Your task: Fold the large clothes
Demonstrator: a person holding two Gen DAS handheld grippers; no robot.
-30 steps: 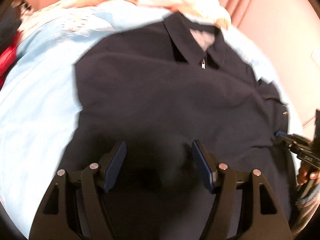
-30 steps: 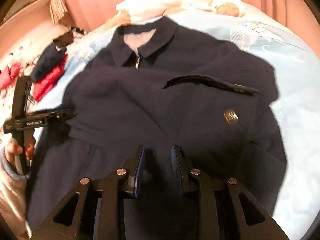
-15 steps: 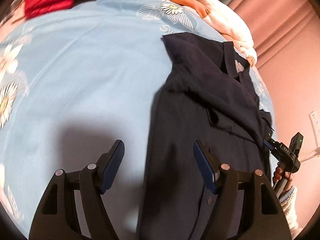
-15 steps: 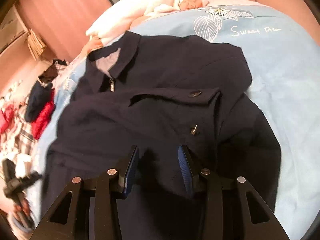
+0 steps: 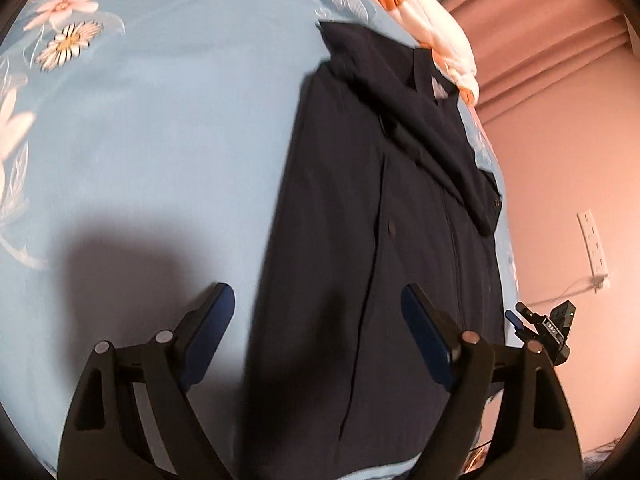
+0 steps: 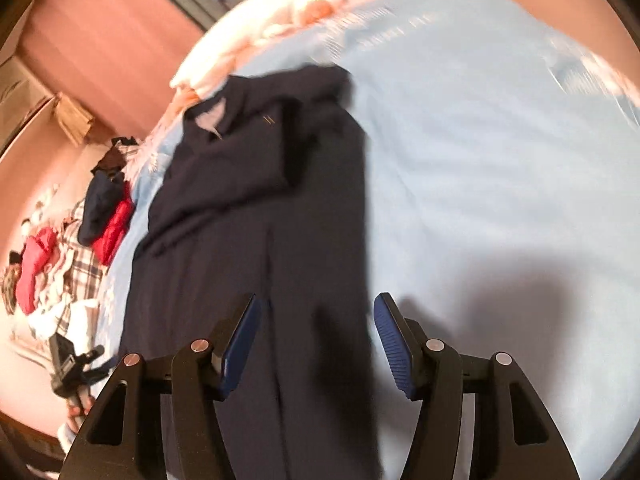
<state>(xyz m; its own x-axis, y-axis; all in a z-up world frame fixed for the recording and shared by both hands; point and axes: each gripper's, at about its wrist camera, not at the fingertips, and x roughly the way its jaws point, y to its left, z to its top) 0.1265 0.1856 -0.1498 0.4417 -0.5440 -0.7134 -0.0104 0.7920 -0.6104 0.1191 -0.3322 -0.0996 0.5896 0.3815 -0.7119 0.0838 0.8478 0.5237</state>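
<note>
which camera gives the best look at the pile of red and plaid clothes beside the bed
The right wrist view. The pile of red and plaid clothes lies at its left edge, beside the light blue bed cover, small but recognisable. The left wrist view shows none of it, only the dark jacket on the bed.

a home bedroom: floral blue bedsheet (image 5: 160, 128), pink curtains (image 5: 552, 40), heaped laundry (image 6: 52, 264).

the left gripper (image 5: 318, 312) points down at a slant, its blue pads (image 5: 212, 322) far apart and the jaws opening, gripping nothing. the right gripper (image 6: 316, 330) slants down too, jaws opening, pads (image 6: 390, 338) pressing on nothing. each shows small at the edge of the other's view, a hand (image 6: 78, 410) under the left one.
</note>
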